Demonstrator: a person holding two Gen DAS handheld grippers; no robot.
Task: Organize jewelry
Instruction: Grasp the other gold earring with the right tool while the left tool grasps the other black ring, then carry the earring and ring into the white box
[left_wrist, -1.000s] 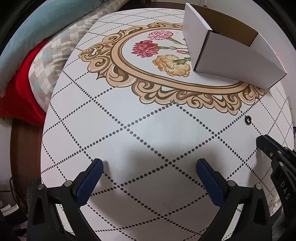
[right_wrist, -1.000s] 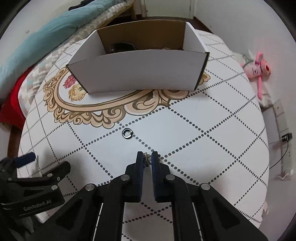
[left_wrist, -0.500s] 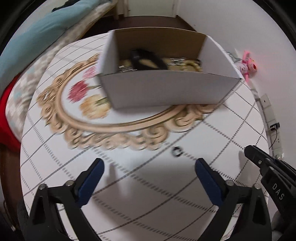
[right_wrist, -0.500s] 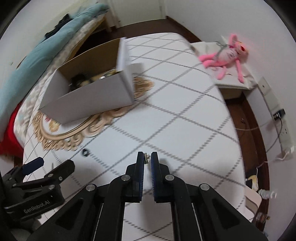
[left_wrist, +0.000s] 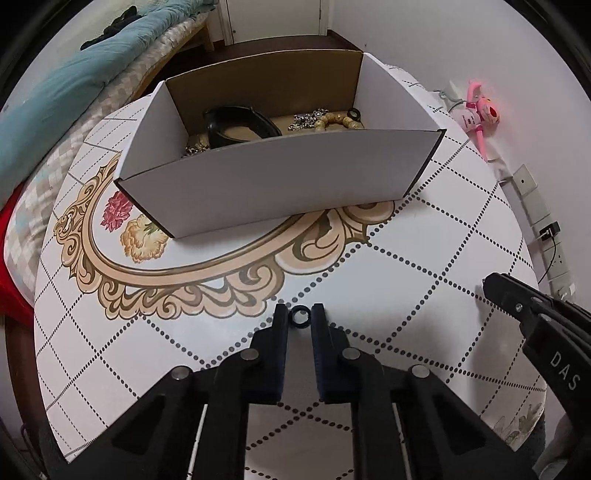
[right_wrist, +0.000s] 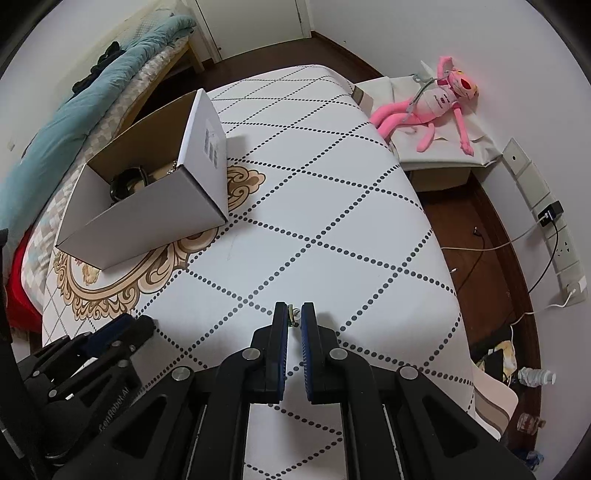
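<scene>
The left gripper (left_wrist: 300, 318) was closed narrowly around a small black ring (left_wrist: 299, 316) at lower centre. The right gripper (right_wrist: 294, 318) pinched a tiny metallic piece (right_wrist: 291, 316). Pick-up step, by appearance; next, carry each to the open white cardboard box (left_wrist: 280, 184) at upper centre.

Box (left_wrist: 280, 192) on table (left_wrist: 424, 258), ring (left_wrist: 299, 316) btwn left hand-held gripper (left_wrist: 299, 319) fingers.
</scene>
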